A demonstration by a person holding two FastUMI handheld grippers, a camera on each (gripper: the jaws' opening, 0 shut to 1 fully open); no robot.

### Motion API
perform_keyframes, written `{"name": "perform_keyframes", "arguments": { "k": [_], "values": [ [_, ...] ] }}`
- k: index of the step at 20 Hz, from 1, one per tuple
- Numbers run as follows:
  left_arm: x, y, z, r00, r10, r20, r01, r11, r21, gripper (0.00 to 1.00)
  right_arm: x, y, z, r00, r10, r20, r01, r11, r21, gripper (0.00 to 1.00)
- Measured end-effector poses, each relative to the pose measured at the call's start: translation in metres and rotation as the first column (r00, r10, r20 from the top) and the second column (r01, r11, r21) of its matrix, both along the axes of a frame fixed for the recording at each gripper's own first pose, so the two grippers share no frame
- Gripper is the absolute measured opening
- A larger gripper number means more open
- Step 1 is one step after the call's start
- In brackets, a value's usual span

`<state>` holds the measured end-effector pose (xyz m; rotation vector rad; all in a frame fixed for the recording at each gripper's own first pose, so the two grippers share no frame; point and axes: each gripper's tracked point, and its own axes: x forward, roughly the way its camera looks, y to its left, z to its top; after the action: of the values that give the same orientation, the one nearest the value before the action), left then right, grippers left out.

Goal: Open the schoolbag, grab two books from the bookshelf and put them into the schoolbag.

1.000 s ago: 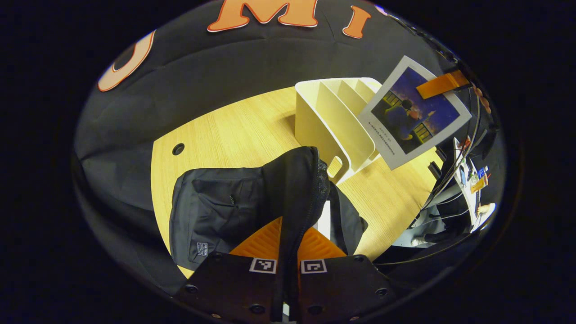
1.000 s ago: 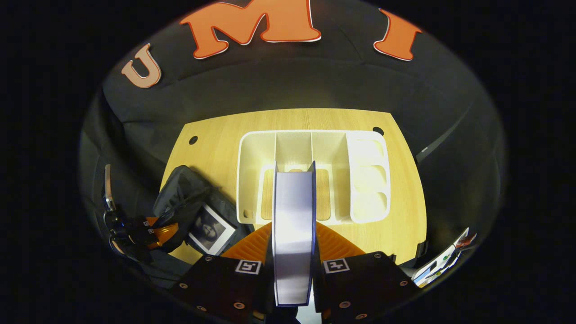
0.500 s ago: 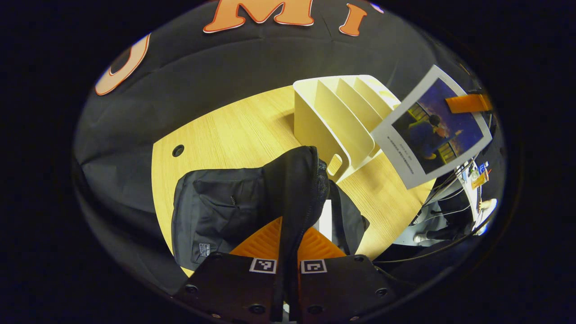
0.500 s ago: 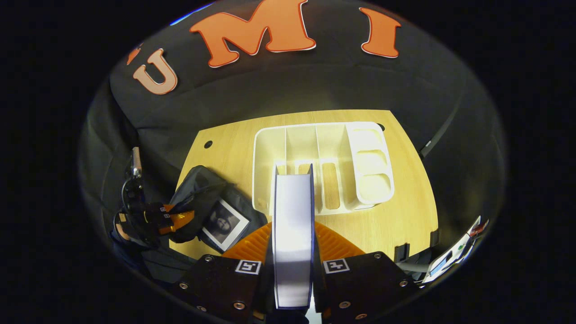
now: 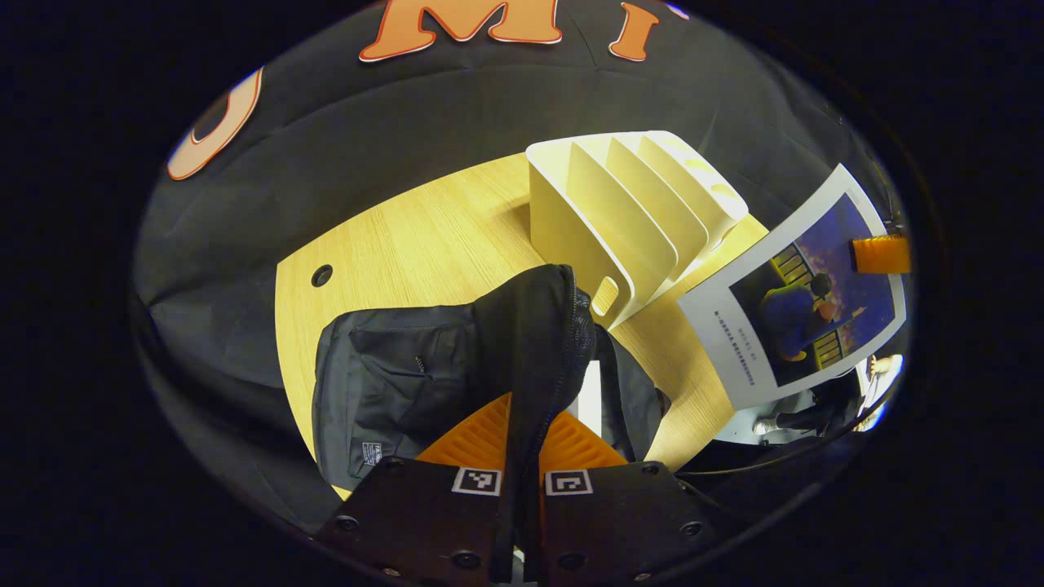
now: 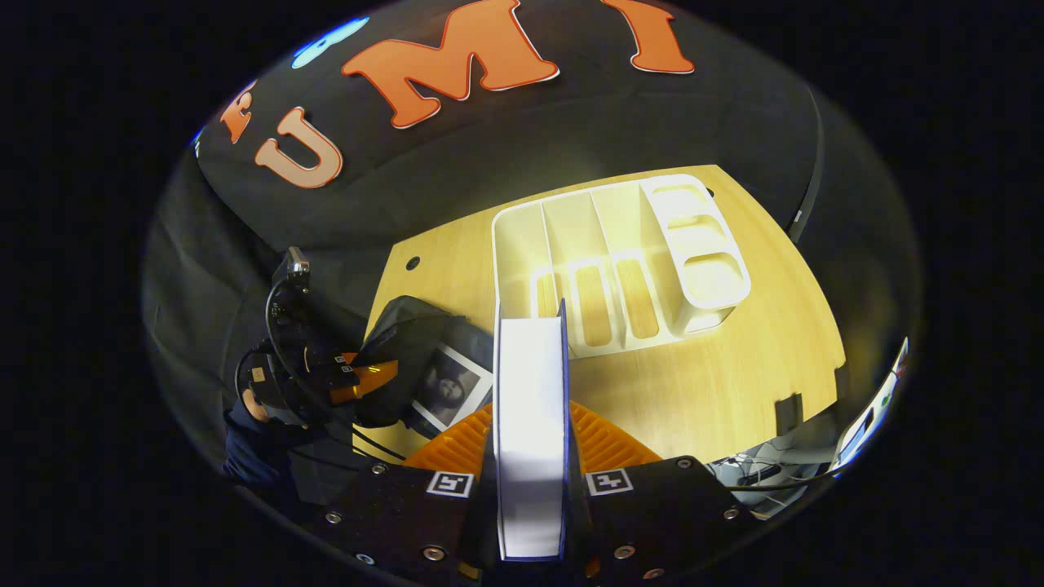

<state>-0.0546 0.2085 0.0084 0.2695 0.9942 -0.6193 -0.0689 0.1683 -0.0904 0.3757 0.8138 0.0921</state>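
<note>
The black schoolbag [image 5: 391, 383] lies on the wooden table [image 5: 416, 236]; my left gripper [image 5: 522, 456] is shut on its opened flap [image 5: 538, 326], holding it up. In the right gripper view the schoolbag [image 6: 424, 334] is open, with a first book [image 6: 447, 390] showing a portrait cover inside it, and the left gripper [image 6: 359, 377] holds its flap. My right gripper [image 6: 530, 481] is shut on a second book [image 6: 530, 424], seen edge-on. In the left gripper view that book [image 5: 803, 306], with a blue picture cover, hangs in the air right of the white bookshelf [image 5: 628, 212].
The white bookshelf [image 6: 620, 261] stands with bare slots at the table's far side. Round cable holes [image 5: 321, 275] mark the tabletop. A person's sleeve [image 6: 261, 440] is at the left gripper. Cables and equipment [image 6: 767, 473] lie beyond the table's right edge.
My right gripper has carried the second book down and away from the bookshelf, swinging toward the schoolbag side. The left gripper keeps the flap lifted without moving.
</note>
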Motion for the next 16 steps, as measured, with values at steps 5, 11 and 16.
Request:
{"name": "perform_keyframes", "arguments": {
  "k": [5, 11, 16],
  "values": [
    [-0.001, 0.003, 0.003, 1.0, 0.007, 0.02, -0.007, 1.0, -0.002, 0.06, 0.003, 0.04, -0.02, 1.0, -0.003, 0.028, -0.002, 0.982, 0.191, 0.35],
    [0.0, 0.007, 0.014, 0.999, 0.0, 0.038, 0.0, 1.0, 0.0, 0.06, 0.021, 0.078, -0.053, 1.0, -0.017, 0.025, 0.007, 0.931, 0.364, 0.34],
    [0.001, 0.009, 0.019, 0.999, 0.004, 0.04, -0.003, 1.0, -0.01, 0.06, 0.039, 0.1, -0.058, 0.997, -0.036, 0.065, 0.005, 0.903, 0.43, 0.34]
  ]
}}
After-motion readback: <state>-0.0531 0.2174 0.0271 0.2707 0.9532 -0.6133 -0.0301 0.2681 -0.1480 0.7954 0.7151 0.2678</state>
